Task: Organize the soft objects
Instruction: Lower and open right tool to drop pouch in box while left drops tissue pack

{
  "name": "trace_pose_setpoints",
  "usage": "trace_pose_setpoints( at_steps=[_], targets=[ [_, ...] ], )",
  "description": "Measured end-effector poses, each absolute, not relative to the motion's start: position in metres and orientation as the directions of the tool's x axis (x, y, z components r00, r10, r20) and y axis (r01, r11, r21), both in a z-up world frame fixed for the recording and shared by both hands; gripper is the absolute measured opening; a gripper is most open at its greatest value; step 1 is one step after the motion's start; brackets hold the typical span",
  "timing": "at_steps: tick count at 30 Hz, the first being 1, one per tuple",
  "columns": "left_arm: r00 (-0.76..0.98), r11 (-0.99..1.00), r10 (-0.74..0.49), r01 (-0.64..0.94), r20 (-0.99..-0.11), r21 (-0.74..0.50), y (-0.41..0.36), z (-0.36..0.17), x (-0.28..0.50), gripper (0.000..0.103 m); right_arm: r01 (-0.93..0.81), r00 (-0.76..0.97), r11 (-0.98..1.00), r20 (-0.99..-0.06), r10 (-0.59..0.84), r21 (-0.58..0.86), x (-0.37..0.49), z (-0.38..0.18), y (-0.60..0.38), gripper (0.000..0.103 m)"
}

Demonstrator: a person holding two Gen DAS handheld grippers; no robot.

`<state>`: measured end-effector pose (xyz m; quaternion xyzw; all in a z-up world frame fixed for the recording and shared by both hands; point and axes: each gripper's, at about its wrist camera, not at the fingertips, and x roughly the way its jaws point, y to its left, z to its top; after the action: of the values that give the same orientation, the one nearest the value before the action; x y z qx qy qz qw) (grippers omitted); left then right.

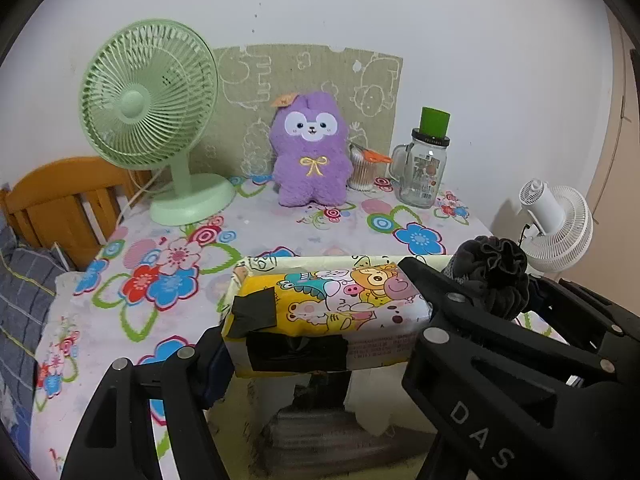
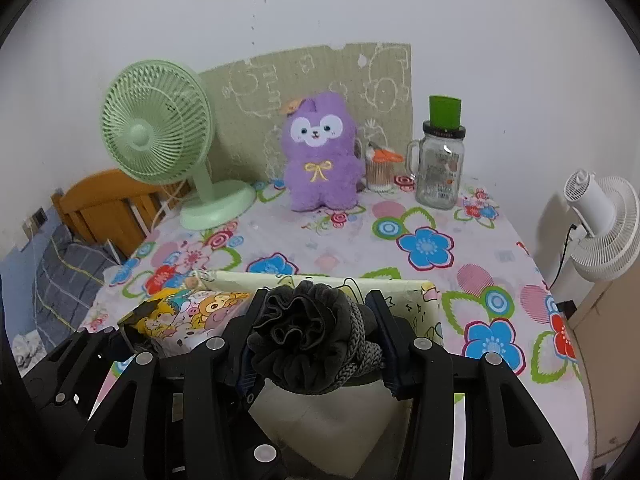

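1. Right gripper (image 2: 316, 344): jaws clamped on a dark grey mesh bath pouf (image 2: 308, 336), held over the open storage box (image 2: 430, 300).
2. Left gripper (image 1: 320, 344): jaws gripping a cartoon-printed tissue pack (image 1: 328, 308) above that box.
3. Neither item released; purple plush toy (image 1: 310, 152) stands unsorted on the worktop (image 1: 280, 232).

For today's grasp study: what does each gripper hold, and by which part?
Left gripper: yellow tissue pack, across its near end. Right gripper: grey ruffled sponge, squeezed at its sides.
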<state>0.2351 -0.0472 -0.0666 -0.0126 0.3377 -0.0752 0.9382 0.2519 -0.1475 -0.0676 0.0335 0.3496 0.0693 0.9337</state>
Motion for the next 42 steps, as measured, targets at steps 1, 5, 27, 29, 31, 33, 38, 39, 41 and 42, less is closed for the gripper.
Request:
trace_pose_setpoints(
  at_steps=[1,5,27,29,31,33,38,39,41,42],
  targets=[
    [0.753,0.988,-0.153,0.135,-0.639,-0.078,-0.047,-0.069,0.239,0.076,-0.101,0.742,0.989,-0.654,0.148,0.109,0.255,-0.070,-0.147,0.052],
    [0.732,0.989,-0.146,0.129,-0.665,-0.075,-0.047,-0.078,0.246,0.076,-0.102,0.721,0.987,-0.674,0.160,0.126,0.263,-0.080,-0.148,0.052],
    [0.760,0.990,-0.126,0.136,-0.637,-0.033,-0.048,-0.067,0.228,0.099,-0.091,0.762,0.993,-0.637,0.119,0.076,0.244,-0.067,-0.147,0.090],
    [0.760,0.989,-0.132,0.141,-0.636,-0.038,-0.047,-0.066,0.227,0.101,-0.090,0.765,0.993,-0.633,0.118,0.075,0.241,-0.065,-0.147,0.091],
    [0.760,0.989,-0.136,0.145,-0.635,-0.037,-0.047,-0.065,0.226,0.102,-0.091,0.766,0.993,-0.632,0.117,0.073,0.238,-0.064,-0.147,0.091],
    [0.760,0.988,-0.138,0.153,-0.635,-0.033,-0.048,-0.064,0.225,0.103,-0.087,0.768,0.994,-0.631,0.111,0.069,0.237,-0.063,-0.148,0.093],
    [0.752,0.985,-0.151,0.171,-0.641,-0.032,-0.052,-0.064,0.223,0.103,-0.071,0.770,0.995,-0.630,0.096,0.066,0.233,-0.063,-0.152,0.096],
    [0.752,0.984,-0.154,0.175,-0.641,-0.032,-0.053,-0.064,0.222,0.103,-0.068,0.771,0.996,-0.630,0.092,0.063,0.232,-0.063,-0.153,0.096],
    [0.751,0.983,-0.158,0.183,-0.641,-0.028,-0.055,-0.064,0.221,0.103,-0.063,0.775,0.996,-0.627,0.084,0.056,0.230,-0.063,-0.154,0.097],
    [0.750,0.982,-0.159,0.186,-0.642,-0.025,-0.056,-0.064,0.220,0.103,-0.059,0.777,0.997,-0.625,0.078,0.052,0.228,-0.062,-0.155,0.097]
  ],
)
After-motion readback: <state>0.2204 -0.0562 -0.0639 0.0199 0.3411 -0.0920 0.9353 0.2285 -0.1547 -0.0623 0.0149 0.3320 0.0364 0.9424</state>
